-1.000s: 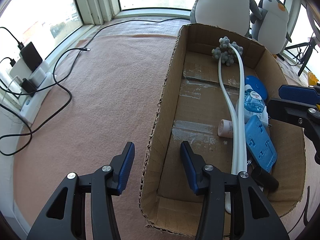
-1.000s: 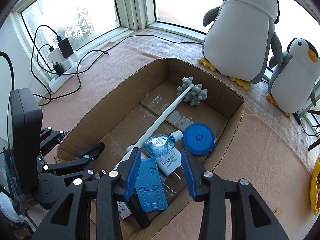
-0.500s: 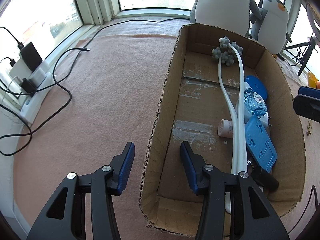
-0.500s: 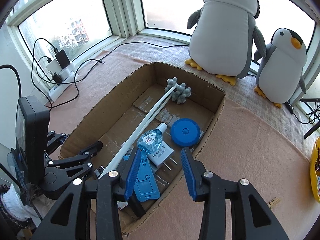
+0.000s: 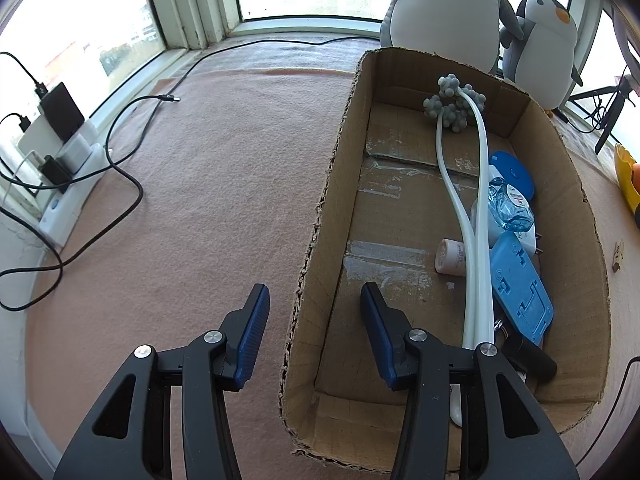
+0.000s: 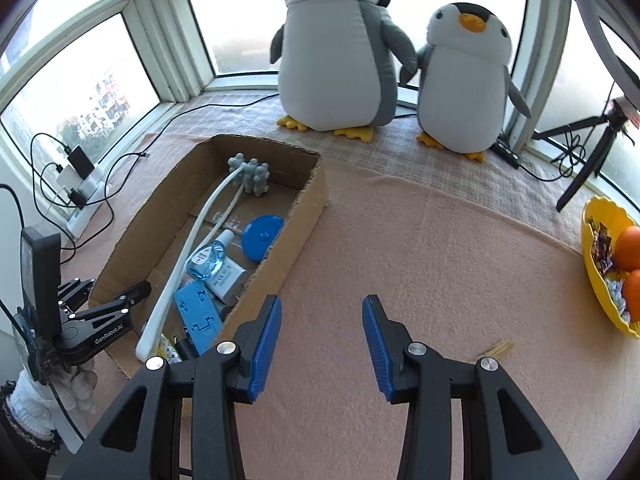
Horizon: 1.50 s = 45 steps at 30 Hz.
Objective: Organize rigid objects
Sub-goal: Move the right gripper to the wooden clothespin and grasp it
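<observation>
Room: bay window is lighting a pink blanket (image 6: 420, 240), with 2 penguins (image 6: 336, 52) sitting at 12 o'clock.
Box: cardboard box (image 5: 320, 216) is holding a massager (image 5: 476, 216), bottle (image 5: 510, 210), blue stand (image 5: 520, 284) and blue lid (image 5: 514, 174).
Left gripper (image 5: 312, 328): jaws are straddling the box's near wall without pressing it, nothing held.
Right gripper (image 6: 322, 338): jaws are standing apart and empty over bare blanket.
Key relation: a clothespin (image 6: 496, 347) is lying at 3 o'clock of the right gripper, the nearer one, long axis running 2 to 8 o'clock.
</observation>
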Each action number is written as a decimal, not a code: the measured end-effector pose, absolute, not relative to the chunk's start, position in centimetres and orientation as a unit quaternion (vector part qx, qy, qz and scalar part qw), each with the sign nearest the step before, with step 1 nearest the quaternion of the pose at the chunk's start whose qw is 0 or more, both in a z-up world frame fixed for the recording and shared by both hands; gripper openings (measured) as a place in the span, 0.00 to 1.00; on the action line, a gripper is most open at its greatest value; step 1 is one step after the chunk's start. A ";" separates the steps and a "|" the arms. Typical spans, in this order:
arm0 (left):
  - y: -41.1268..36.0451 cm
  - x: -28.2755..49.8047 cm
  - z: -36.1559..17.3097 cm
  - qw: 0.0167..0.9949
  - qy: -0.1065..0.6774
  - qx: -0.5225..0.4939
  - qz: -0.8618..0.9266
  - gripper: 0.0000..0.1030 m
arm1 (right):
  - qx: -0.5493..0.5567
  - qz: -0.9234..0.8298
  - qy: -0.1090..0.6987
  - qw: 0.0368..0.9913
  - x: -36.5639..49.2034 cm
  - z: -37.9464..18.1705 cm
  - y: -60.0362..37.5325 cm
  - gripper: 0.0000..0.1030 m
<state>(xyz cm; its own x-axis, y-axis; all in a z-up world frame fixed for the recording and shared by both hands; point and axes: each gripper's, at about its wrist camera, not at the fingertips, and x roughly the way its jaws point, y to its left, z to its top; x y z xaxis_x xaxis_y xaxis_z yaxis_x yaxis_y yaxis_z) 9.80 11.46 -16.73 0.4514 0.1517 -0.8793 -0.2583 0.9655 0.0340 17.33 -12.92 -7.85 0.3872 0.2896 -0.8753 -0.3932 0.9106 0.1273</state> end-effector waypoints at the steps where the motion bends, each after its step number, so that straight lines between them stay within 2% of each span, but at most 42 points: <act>1: 11.5 9.8 -16.7 0.850 0.509 -0.053 0.121 0.45 | -0.038 0.195 0.518 0.832 17.5 -8.0 -14.0 0.37; 14: 11.6 9.7 -16.8 0.851 0.509 -0.055 0.119 0.45 | 0.065 0.055 0.580 0.810 20.3 -11.5 -24.6 0.37; 24: 11.6 9.7 -16.8 0.851 0.508 -0.057 0.119 0.45 | 0.104 0.024 0.621 0.777 21.3 -14.9 -26.4 0.37; 31: 11.6 9.7 -16.8 0.851 0.508 -0.057 0.119 0.45 | 0.089 0.022 0.630 0.771 21.6 -15.9 -26.1 0.36; 39: 11.5 9.8 -16.9 0.851 0.508 -0.057 0.119 0.45 | 0.067 0.025 0.634 0.770 21.6 -16.2 -26.0 0.20; 41: 11.6 9.8 -16.9 0.851 0.508 -0.058 0.119 0.45 | 0.059 0.027 0.635 0.770 21.7 -16.2 -26.0 0.13; 45: 11.5 9.8 -16.9 0.851 0.508 -0.057 0.119 0.45 | 0.049 0.035 0.633 0.772 21.6 -16.2 -25.9 0.11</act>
<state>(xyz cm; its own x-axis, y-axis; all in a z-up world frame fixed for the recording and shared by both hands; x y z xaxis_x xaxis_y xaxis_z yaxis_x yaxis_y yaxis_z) 9.78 11.52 -16.86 0.4550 0.1451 -0.8786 -0.2614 0.9649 0.0240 21.64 -25.91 -16.16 0.1973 0.1160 -0.9735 0.0081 0.9927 0.1199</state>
